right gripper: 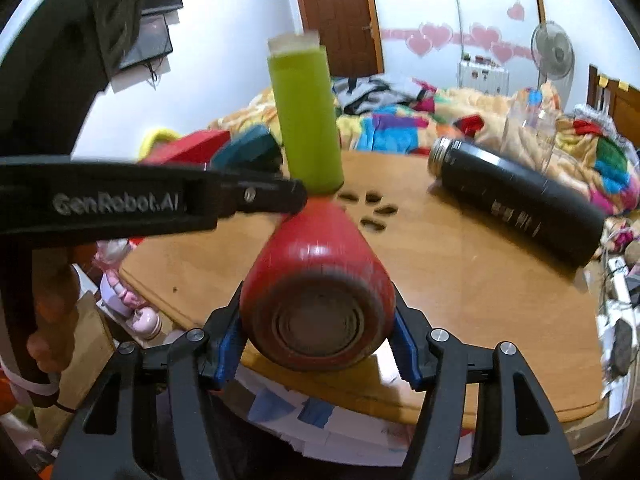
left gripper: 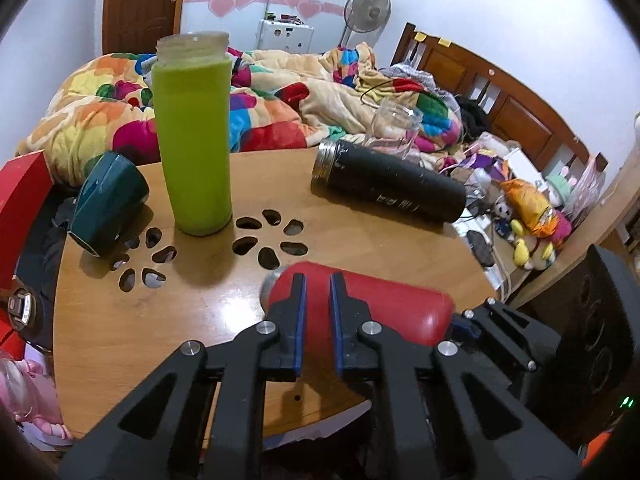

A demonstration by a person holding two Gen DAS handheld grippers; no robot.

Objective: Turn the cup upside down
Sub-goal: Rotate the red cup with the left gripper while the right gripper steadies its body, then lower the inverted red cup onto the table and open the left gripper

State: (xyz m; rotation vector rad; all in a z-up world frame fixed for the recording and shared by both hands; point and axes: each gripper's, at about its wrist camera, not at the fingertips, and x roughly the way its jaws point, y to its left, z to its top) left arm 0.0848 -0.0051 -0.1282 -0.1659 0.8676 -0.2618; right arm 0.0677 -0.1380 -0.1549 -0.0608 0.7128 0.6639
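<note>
A red cup (right gripper: 316, 280) lies on its side over the wooden table's near edge, its base toward the right wrist camera. My right gripper (right gripper: 318, 332) is shut on its base end. In the left wrist view the red cup (left gripper: 384, 308) lies across behind the fingertips of my left gripper (left gripper: 318, 280), whose jaws stand a narrow gap apart with nothing between them. In the right wrist view the left gripper's (right gripper: 298, 196) tip rests at the cup's far end.
On the wooden table (left gripper: 160, 320) stand a tall green bottle (left gripper: 194, 136) and a clear glass (left gripper: 394, 128); a black flask (left gripper: 388, 184) and a dark teal cup (left gripper: 108, 204) lie on their sides. Flower-shaped holes (left gripper: 268, 240) pierce the top. A bed with blankets (left gripper: 280, 96) lies behind.
</note>
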